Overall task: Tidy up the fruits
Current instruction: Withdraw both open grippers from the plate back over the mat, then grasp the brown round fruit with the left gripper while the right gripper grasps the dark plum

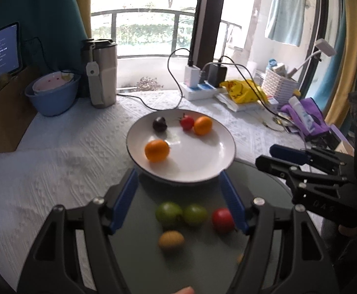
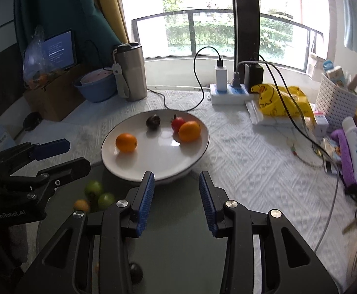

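Observation:
A white plate point(image 1: 198, 166) point(image 2: 158, 161) holds two oranges point(image 1: 156, 150) point(image 1: 203, 125), a red fruit point(image 1: 187, 122) and a dark purple fruit point(image 1: 159, 123). On a grey round mat point(image 1: 198, 254) lie two green fruits point(image 1: 169, 212) point(image 1: 195, 214), a red fruit point(image 1: 223, 220) and a brownish-yellow fruit point(image 1: 171, 240). My left gripper point(image 1: 178, 176) is open and empty, above the mat just short of the plate; it also shows in the right wrist view point(image 2: 73, 154). My right gripper point(image 2: 176, 178) is open and empty at the plate's near rim, seen at the right of the left wrist view point(image 1: 266, 154).
A steel tumbler point(image 1: 104, 73), a blue bowl point(image 1: 51, 95), a power strip with chargers and cables point(image 1: 200, 85), a yellow bag point(image 1: 244, 90), a white basket point(image 1: 279, 85) and a purple cloth with a tube point(image 1: 308, 117) ring the back and right of the table. A cardboard box point(image 2: 53, 98) stands at left.

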The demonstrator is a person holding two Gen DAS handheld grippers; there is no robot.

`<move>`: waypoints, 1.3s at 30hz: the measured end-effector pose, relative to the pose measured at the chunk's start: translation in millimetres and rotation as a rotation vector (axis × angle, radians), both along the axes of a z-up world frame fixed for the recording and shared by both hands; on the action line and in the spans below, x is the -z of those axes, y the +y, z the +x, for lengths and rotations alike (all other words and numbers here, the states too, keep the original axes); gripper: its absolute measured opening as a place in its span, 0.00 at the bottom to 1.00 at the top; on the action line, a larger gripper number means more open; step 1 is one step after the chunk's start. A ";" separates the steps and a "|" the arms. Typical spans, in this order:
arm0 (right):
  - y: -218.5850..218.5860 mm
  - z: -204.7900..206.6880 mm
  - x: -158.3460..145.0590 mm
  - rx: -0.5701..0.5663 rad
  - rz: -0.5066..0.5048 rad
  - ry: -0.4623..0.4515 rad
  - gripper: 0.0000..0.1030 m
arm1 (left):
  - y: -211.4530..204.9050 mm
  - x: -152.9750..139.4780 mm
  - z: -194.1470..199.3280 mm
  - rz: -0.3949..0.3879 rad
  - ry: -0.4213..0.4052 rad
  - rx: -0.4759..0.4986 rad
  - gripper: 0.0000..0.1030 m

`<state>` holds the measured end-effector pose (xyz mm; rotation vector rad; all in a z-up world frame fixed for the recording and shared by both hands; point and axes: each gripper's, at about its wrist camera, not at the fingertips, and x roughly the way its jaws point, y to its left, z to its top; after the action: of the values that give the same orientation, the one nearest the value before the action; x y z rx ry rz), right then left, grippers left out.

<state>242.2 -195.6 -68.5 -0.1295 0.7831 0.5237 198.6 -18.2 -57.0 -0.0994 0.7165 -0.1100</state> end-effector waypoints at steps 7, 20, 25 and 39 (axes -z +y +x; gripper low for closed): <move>-8.1 -21.7 5.1 -0.020 0.015 0.016 0.39 | -18.1 6.3 -26.9 -0.014 0.009 0.009 0.68; -34.6 -50.1 16.7 -0.066 0.024 0.034 0.39 | -51.7 34.4 -65.5 -0.063 0.072 0.046 0.68; -42.9 -56.3 23.3 -0.064 0.016 0.046 0.39 | -65.0 42.2 -71.5 -0.069 0.099 0.084 0.68; -48.3 -62.5 31.8 -0.072 0.044 0.078 0.39 | -88.5 56.1 -69.8 0.040 0.149 0.121 0.68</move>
<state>179.6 -244.0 -100.3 -0.0970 0.8446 0.6170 128.7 -106.7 -113.1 -0.0262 0.8732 -0.2053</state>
